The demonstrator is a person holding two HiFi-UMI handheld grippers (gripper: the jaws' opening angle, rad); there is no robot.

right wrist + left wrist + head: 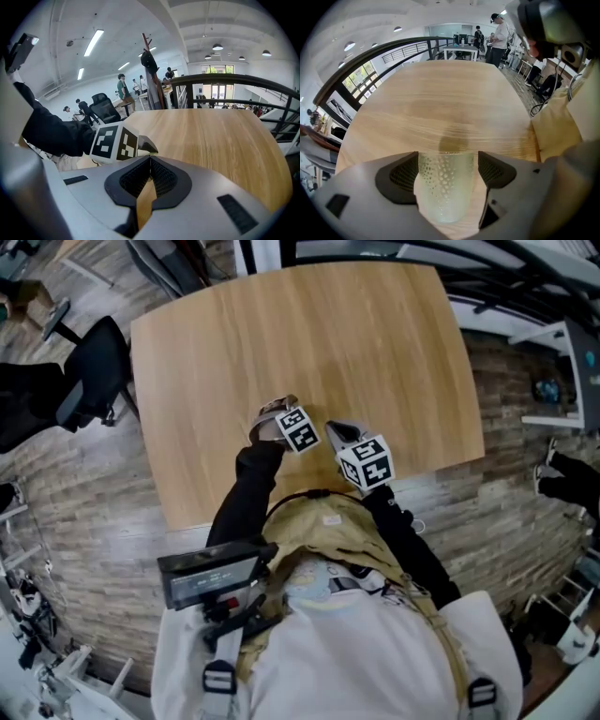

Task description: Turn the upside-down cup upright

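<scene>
On the desk (440, 103), the cup (445, 187) is sitting at twelve o'clock between the spread left tongs (447, 165); the right tongs (150, 161) are hovering pressed together at three.

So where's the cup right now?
In the left gripper view, the cup sits between the open jaws of the left tool, over the wooden table.

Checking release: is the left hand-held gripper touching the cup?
Cannot tell. Left gripper view: a gap shows at one pad, but the other seems flush with the cup.

Seemingly open tabletop (375, 352) beyond cup (445, 183)
</scene>
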